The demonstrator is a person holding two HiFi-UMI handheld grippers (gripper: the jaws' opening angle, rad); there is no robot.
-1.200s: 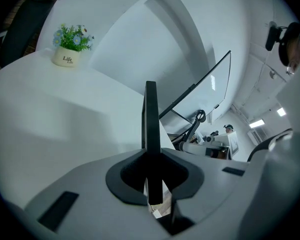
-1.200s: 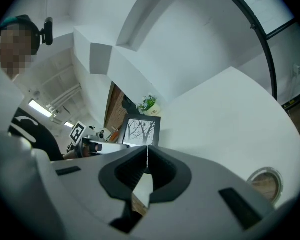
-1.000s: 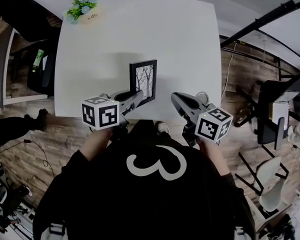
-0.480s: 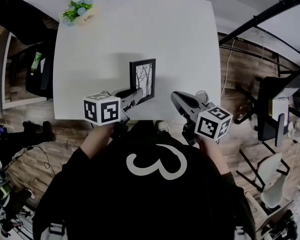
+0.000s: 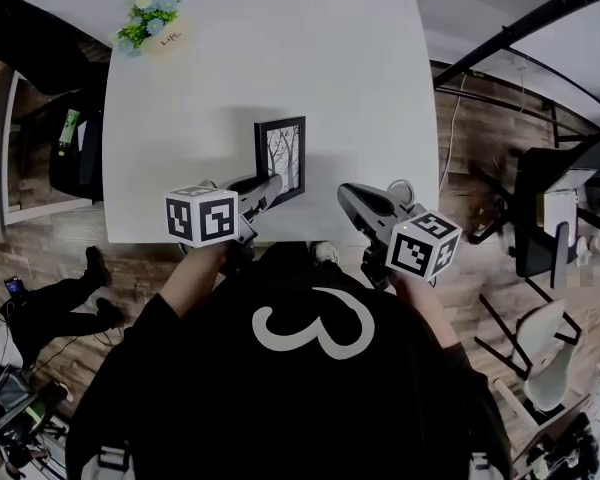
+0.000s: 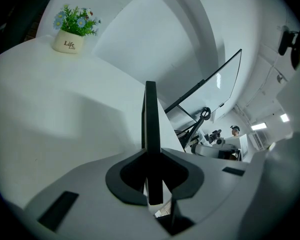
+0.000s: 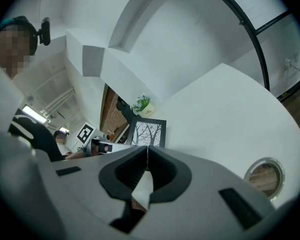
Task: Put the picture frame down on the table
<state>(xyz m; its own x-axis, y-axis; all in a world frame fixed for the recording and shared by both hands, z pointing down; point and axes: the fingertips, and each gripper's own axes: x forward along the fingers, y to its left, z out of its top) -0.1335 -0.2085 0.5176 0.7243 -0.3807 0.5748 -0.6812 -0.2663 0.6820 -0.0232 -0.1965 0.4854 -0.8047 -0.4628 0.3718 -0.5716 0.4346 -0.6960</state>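
Note:
A black picture frame (image 5: 283,157) with a print of bare trees stands upright near the front edge of the white table (image 5: 280,58). My left gripper (image 5: 268,184) is shut on its lower left edge. In the left gripper view the picture frame (image 6: 150,124) shows edge-on between the jaws. I cannot tell whether its base touches the table. My right gripper (image 5: 347,197) hovers to the right of the frame, apart from it. It is shut with nothing in it. From the right gripper (image 7: 147,152) view, the picture frame (image 7: 147,133) faces the camera.
A small pot of flowers (image 5: 155,26) sits at the table's far left corner. A round cable hole (image 5: 401,190) lies by the front right edge. A dark chair (image 5: 40,38) stands left of the table, and black stands and furniture (image 5: 550,218) stand to the right.
The left gripper and the frame have drifted slightly left. The right gripper has barely moved. A person on the floor at the left has shifted.

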